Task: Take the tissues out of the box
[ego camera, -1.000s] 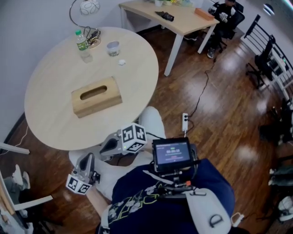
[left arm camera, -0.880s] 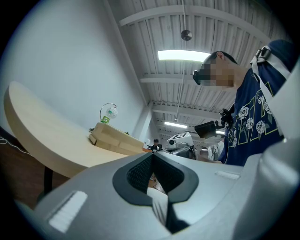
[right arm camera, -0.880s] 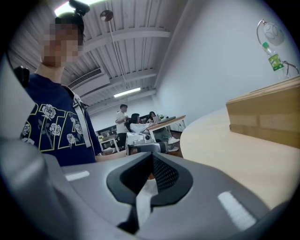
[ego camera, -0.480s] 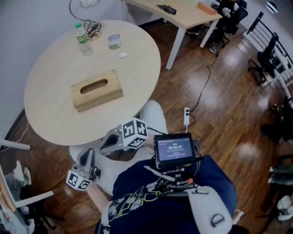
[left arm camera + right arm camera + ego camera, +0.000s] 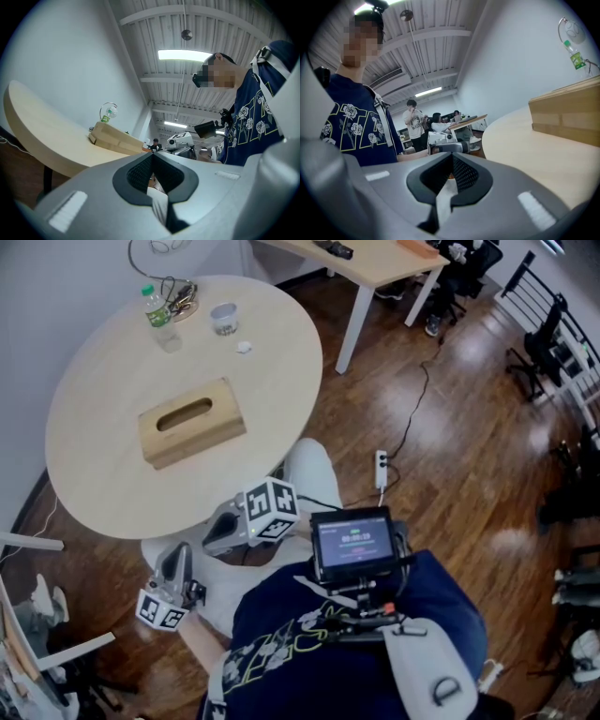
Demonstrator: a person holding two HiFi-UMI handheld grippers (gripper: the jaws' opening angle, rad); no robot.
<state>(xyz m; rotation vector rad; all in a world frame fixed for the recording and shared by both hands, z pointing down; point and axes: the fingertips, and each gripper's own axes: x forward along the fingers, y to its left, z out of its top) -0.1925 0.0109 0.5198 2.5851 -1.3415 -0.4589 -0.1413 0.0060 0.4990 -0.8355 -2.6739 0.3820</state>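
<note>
The left gripper [image 5: 176, 570] hangs low beside the person's knee, below the table [image 5: 103, 474] edge, its jaws pressed together with nothing between them. Further in, the wooden tissue box [image 5: 192, 423] lies flat near the middle of the round table with its slot facing up. The slot looks dark, and no tissue shows poking out of it. Behind it, toward the far rim, stand a bottle [image 5: 159, 320] and a cup [image 5: 224, 318]. Just right of the cup lies a small white scrap [image 5: 245, 347], too small to tell whether it is a tissue. The right gripper [image 5: 217, 535] is held over the lap, just off the near table edge, also clenched and empty. Neither gripper is near the box, so this looks like a rest between moves: either the tissues sit inside the box, or they have been pulled out and the box is empty. Any reach for the slot would need a gripper lifted over the edge, with its jaws parted before they dip in.
</note>
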